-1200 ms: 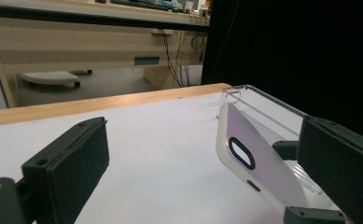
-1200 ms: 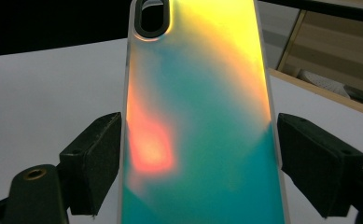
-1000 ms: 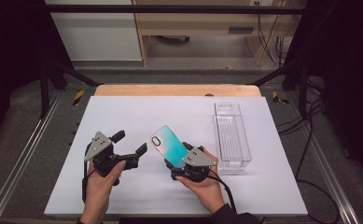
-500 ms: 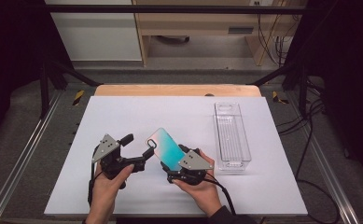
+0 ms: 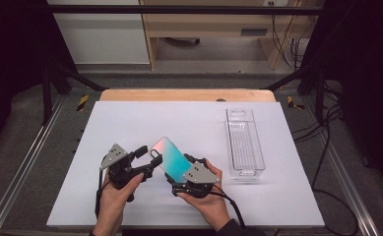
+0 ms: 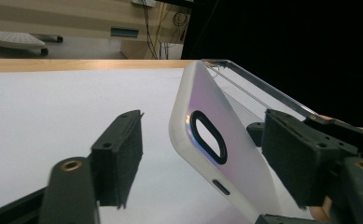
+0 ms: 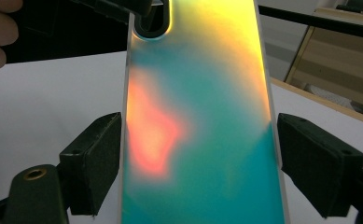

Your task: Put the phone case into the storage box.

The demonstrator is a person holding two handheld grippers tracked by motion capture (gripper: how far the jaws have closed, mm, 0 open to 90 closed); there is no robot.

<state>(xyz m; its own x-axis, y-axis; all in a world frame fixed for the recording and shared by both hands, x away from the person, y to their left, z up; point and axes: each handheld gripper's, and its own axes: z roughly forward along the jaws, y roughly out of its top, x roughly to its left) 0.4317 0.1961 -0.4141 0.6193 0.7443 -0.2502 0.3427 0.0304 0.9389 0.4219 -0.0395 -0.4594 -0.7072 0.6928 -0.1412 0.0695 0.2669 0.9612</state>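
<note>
An iridescent teal and pink phone case (image 5: 171, 157) is held tilted above the white table top (image 5: 144, 123). My right gripper (image 5: 180, 170) is shut on its lower end, and in the right gripper view both pads (image 7: 95, 158) press the long edges of the case (image 7: 202, 84). My left gripper (image 5: 148, 161) has its jaws around the upper corner beside the camera cut-out (image 6: 208, 136). Its jaws have just been closing. The left pad (image 6: 121, 154) still stands apart from the case (image 6: 226, 158). The case lies close to the other jaw.
A clear plastic tray (image 5: 244, 142) lies lengthwise on the right part of the white top, close to my right hand (image 5: 213, 201). A wooden strip (image 5: 186, 95) runs along the far edge. Black frame rails and cables flank the table.
My left gripper has moved right toward the case and now straddles its upper corner, with its jaws narrower than before. The right gripper keeps its grip, and the case has shifted slightly left.
</note>
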